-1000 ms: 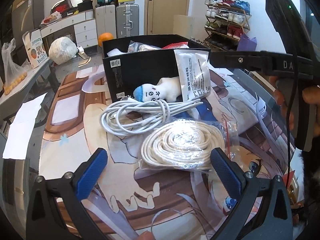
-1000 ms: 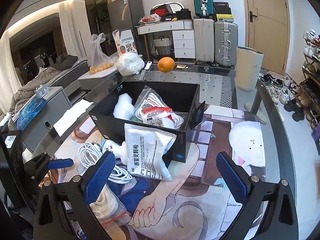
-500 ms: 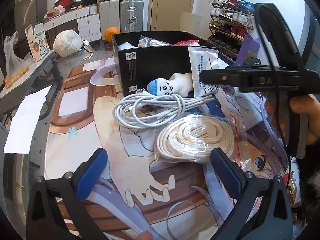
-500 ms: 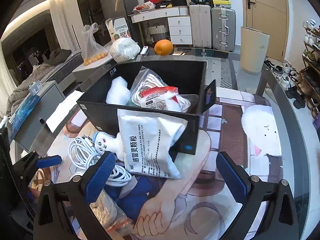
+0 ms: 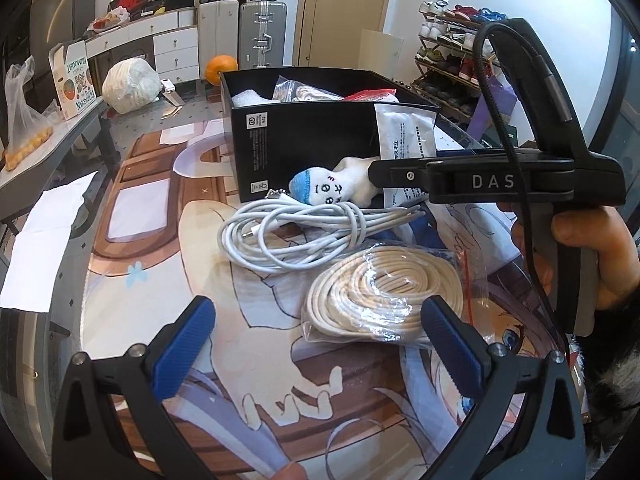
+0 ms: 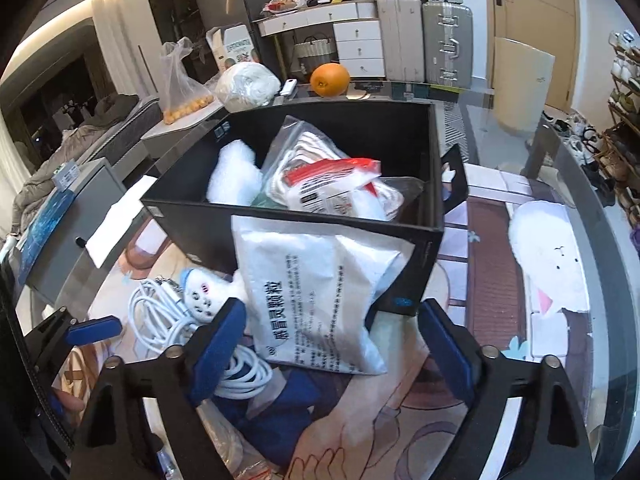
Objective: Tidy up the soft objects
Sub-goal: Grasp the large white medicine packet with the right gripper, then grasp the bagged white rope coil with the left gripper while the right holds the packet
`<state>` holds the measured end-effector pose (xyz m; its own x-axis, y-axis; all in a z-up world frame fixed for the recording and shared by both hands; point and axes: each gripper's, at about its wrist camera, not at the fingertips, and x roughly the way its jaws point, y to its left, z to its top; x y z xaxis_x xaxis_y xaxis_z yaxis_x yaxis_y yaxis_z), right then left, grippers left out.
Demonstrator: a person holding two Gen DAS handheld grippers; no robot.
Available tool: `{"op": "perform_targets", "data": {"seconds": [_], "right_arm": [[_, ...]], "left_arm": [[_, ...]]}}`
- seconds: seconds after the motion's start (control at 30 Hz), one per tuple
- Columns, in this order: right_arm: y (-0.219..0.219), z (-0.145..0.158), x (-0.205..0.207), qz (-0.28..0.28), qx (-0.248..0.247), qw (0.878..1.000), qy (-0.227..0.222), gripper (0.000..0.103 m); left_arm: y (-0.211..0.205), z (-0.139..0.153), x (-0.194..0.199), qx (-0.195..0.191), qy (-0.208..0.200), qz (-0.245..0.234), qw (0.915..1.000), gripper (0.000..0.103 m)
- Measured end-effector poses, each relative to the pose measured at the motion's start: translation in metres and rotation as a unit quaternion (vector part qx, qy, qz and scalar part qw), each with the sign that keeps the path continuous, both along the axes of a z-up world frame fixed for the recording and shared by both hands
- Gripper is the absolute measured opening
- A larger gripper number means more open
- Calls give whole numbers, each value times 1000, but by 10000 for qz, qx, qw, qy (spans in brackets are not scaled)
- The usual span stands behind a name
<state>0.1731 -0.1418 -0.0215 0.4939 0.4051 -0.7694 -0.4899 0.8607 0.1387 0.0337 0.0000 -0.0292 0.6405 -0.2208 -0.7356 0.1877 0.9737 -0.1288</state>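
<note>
A white pouch (image 6: 316, 300) with printed text leans on the front wall of the black box (image 6: 412, 280). My right gripper (image 6: 332, 344) hovers over the pouch's lower end; its jaws are closing with the pouch between them, pads clear of it. To the left lie a small plush doll (image 6: 200, 292) and a bundle of white cable (image 6: 156, 316). In the left wrist view, my left gripper (image 5: 318, 344) stands open and empty above the mat, the bagged rope coil (image 5: 384, 292) beside its right finger. Doll (image 5: 332, 188), cable (image 5: 296, 236) and box (image 5: 304, 148) lie beyond.
The box holds a bagged item with a red label (image 6: 332, 188) and a white wad (image 6: 234, 176). An orange (image 6: 330, 79), a white bundle (image 6: 248, 82) and a fruit bag (image 6: 184, 92) sit behind it. A paper sheet (image 5: 40, 248) lies left; a hand (image 5: 592, 256) holds the right gripper.
My right gripper has come lower and closer to the pouch and box, and its jaws have narrowed. The left gripper has hardly moved and stays open.
</note>
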Motion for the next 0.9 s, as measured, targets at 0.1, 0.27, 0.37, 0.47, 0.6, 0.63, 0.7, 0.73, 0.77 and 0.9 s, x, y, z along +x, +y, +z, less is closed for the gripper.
{"op": "perform_targets", "data": {"seconds": [0.1, 0.27, 0.37, 0.47, 0.6, 0.63, 0.7, 0.73, 0.77, 0.9], "right_arm": [[-2, 1, 0, -18, -2, 10000, -22, 80], [-9, 5, -5, 17, -5, 10000, -13, 59], [-11, 6, -8, 47, -5, 10000, -23, 49], [-14, 7, -11, 51, -16, 9999, -87, 46], [-20, 13, -17, 97, 21, 9999, -139, 45], [-22, 16, -18, 102, 63, 9998, -161, 45], [-27, 21, -21, 90, 81, 9997, -220, 45], [-30, 23, -23, 89, 99, 9996, -246, 45], [-32, 25, -24, 90, 116, 9995, -265, 45], [-39, 31, -26, 70, 143, 9994, -322, 45]], "left_arm": [[-2, -1, 0, -11, 18, -16, 10000, 103], [-3, -2, 1, -23, 33, -13, 10000, 103], [-4, -1, 0, -24, 26, -12, 10000, 103], [-6, -1, 0, -57, 39, -32, 10000, 103], [-11, 2, -1, -182, 67, -118, 9997, 103], [-13, 2, -1, -218, 72, -141, 9996, 103], [-19, 3, -1, -239, 85, -194, 9995, 103], [-24, 2, -1, -214, 91, -261, 9994, 103], [-28, 1, -1, -188, 101, -310, 9993, 103], [-42, -1, 3, -99, 164, -491, 9986, 103]]}}
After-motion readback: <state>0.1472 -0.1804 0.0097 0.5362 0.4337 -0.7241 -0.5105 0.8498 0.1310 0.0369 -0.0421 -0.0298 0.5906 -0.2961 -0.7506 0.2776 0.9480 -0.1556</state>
